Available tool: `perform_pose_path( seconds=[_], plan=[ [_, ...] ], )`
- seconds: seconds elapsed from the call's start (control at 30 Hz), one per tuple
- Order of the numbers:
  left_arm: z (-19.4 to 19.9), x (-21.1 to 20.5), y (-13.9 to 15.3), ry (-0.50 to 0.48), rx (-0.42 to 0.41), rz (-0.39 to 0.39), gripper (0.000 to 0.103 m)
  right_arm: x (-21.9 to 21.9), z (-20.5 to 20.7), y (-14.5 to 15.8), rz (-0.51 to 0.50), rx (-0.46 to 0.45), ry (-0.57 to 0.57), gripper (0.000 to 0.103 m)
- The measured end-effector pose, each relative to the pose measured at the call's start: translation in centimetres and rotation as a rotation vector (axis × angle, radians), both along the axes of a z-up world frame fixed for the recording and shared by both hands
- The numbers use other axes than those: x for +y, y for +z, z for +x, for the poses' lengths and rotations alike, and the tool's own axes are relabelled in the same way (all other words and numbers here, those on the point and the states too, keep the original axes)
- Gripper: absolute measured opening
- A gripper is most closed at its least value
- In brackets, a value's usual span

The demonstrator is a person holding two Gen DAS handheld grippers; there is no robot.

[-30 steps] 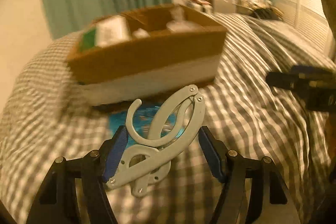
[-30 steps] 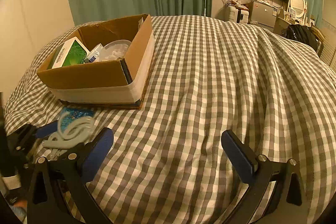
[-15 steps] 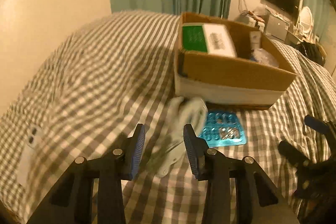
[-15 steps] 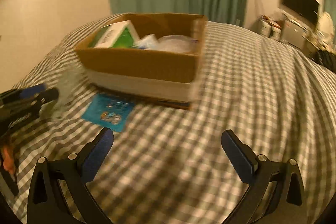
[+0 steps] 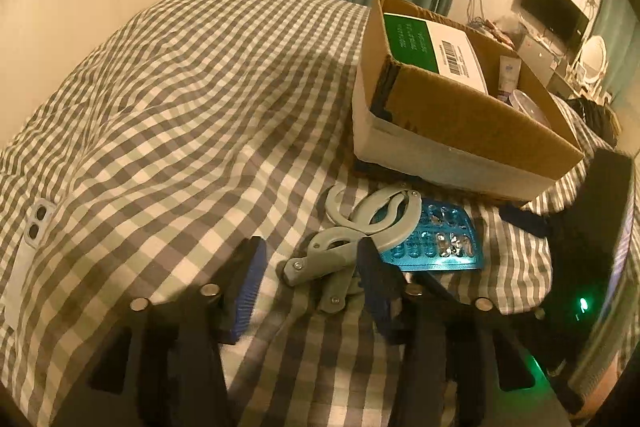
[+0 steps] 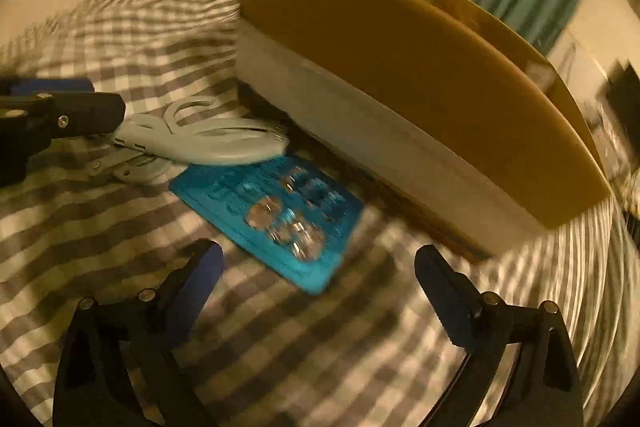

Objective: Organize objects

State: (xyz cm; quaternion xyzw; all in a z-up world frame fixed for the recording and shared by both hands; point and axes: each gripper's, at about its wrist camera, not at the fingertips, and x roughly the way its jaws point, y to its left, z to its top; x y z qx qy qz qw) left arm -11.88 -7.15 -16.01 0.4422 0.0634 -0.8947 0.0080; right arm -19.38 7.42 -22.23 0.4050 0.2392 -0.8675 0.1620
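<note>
A grey plastic hook clip (image 5: pixel 360 231) lies on the checked bedspread in front of a cardboard box (image 5: pixel 472 115). Its handle end sits between the fingers of my left gripper (image 5: pixel 310 267), which is open around it. A blue blister pack of pills (image 5: pixel 436 239) lies beside the clip, partly under it. In the right wrist view the blister pack (image 6: pixel 276 215) lies just ahead of my open, empty right gripper (image 6: pixel 320 267), with the clip (image 6: pixel 204 139) and the box (image 6: pixel 400 75) beyond.
The box holds a green and white carton (image 5: pixel 432 43), a tube and a clear container. A white phone case (image 5: pixel 28 251) lies on the bedspread at the far left. Green curtains and a wall TV stand behind the bed.
My left gripper has let go of the grey clip, which now lies on the bedspread, and the jaws have opened. My right gripper has moved down and close to the blister pack.
</note>
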Motion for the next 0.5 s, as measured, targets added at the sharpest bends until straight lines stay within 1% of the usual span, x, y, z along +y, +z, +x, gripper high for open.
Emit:
perform_pose_path(
  seconds=[0.03, 0.1, 0.13, 0.17, 0.2, 0.27, 0.3, 0.37, 0.43, 0.5],
  plan=[
    [0.0, 0.0, 0.0, 0.004, -0.001, -0.008, 0.056, -0.3, -0.2, 0.0, 0.01, 0.011, 0.009, 0.097],
    [-0.1, 0.2, 0.0, 0.007, -0.006, -0.022, 0.058, -0.7, -0.9, -0.1, 0.014, 0.011, 0.012, 0.09],
    [-0.2, 0.4, -0.1, 0.005, -0.008, -0.03, 0.059, -0.8, -1.2, -0.1, 0.012, 0.008, 0.012, 0.08],
    [-0.2, 0.4, -0.1, 0.006, -0.009, -0.038, 0.059, -0.9, -1.5, -0.2, 0.016, 0.004, 0.01, 0.067],
    [-0.2, 0.5, -0.1, 0.007, -0.01, -0.046, 0.059, -1.0, -1.7, -0.5, 0.029, -0.001, 0.011, 0.061],
    [-0.3, 0.6, -0.1, 0.005, -0.014, -0.053, 0.061, -1.0, -1.6, -0.5, 0.025, -0.001, 0.022, 0.041],
    [-0.3, 0.7, -0.1, 0.003, -0.014, -0.057, 0.063, -0.9, -1.2, -0.3, 0.033, 0.01, 0.026, 0.034],
    [-0.4, 0.9, -0.2, -0.004, -0.011, -0.071, 0.067, -0.7, -0.5, 0.0, 0.052, 0.02, 0.041, 0.016],
    [-0.5, 1.1, -0.1, -0.014, -0.006, -0.087, 0.072, 0.1, 0.5, 0.6, 0.037, -0.004, 0.063, 0.014],
    [-0.5, 1.3, -0.1, -0.019, -0.003, -0.09, 0.076, 1.1, 2.0, 1.4, 0.023, -0.014, 0.066, 0.013]
  ],
)
